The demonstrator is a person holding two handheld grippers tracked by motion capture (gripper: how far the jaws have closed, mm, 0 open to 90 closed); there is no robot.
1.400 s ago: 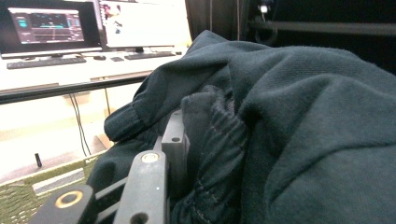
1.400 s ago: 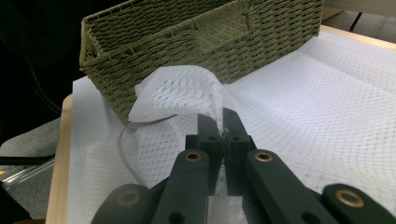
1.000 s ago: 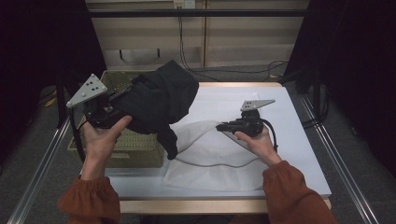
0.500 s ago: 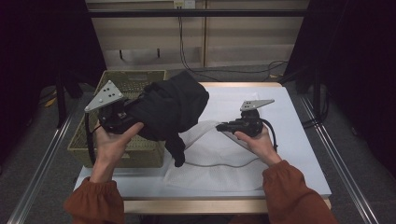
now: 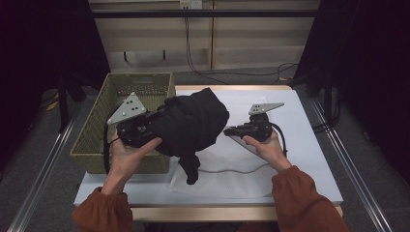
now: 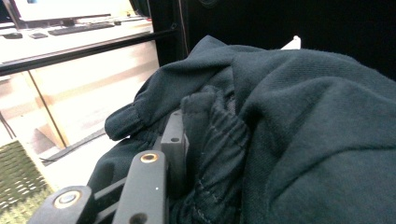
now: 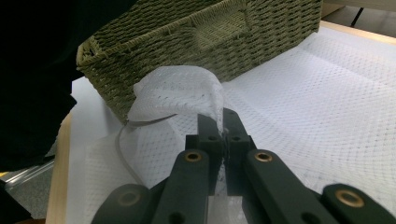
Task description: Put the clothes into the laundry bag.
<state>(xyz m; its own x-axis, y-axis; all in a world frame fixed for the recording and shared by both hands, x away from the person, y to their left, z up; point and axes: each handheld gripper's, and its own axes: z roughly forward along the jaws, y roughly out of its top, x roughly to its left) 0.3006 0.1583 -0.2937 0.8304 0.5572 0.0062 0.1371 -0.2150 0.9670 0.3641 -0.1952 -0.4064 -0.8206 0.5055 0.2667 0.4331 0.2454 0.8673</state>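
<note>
Clearly, my left claw (image 5: 157,126) clamps the bunched black fleece garment (image 5: 193,123) aloft, just beside the woven olive basket (image 5: 96,135); my right claw (image 7: 218,122) pinches the white mesh laundry bag's (image 7: 180,91) rim, lifting its mouth (likely to receive the garment).

We are finding no readable text, label, brand, number or sign in any of the views.
</note>
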